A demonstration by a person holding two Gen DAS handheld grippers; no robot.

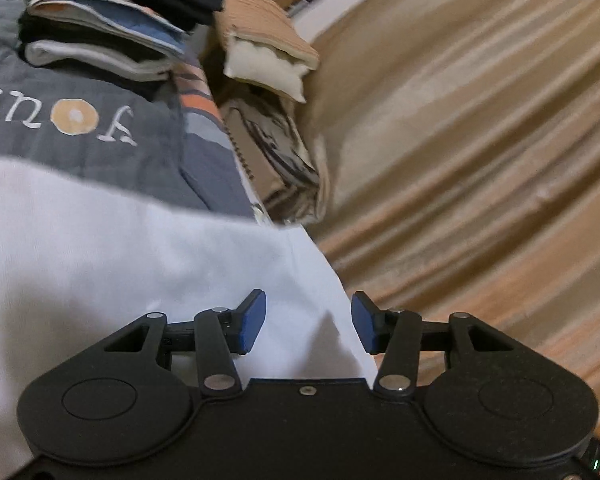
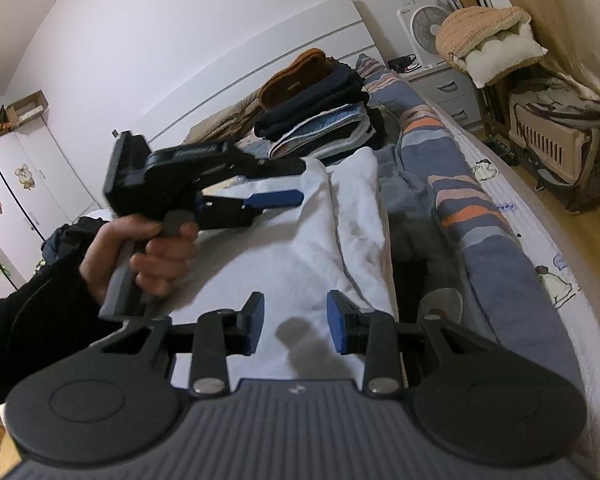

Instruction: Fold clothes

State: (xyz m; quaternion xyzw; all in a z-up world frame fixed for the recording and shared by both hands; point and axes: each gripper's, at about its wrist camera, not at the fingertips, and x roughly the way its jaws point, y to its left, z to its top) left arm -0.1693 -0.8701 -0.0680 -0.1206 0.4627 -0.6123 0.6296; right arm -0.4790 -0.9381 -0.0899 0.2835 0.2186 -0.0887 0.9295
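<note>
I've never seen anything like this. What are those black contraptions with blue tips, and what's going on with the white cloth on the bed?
No robot here: a person holds a hand-held claw in each hand, each carrying a camera looking along its two blue-padded fingers. One picture looks out from the left claw, the other from the right claw, which also shows the person's hand gripping the other tool. Both claws are open and hold nothing. Under them a white folded garment lies on the grey patterned bedspread. Behind it sits a stack of folded dark and light clothes.
</note>
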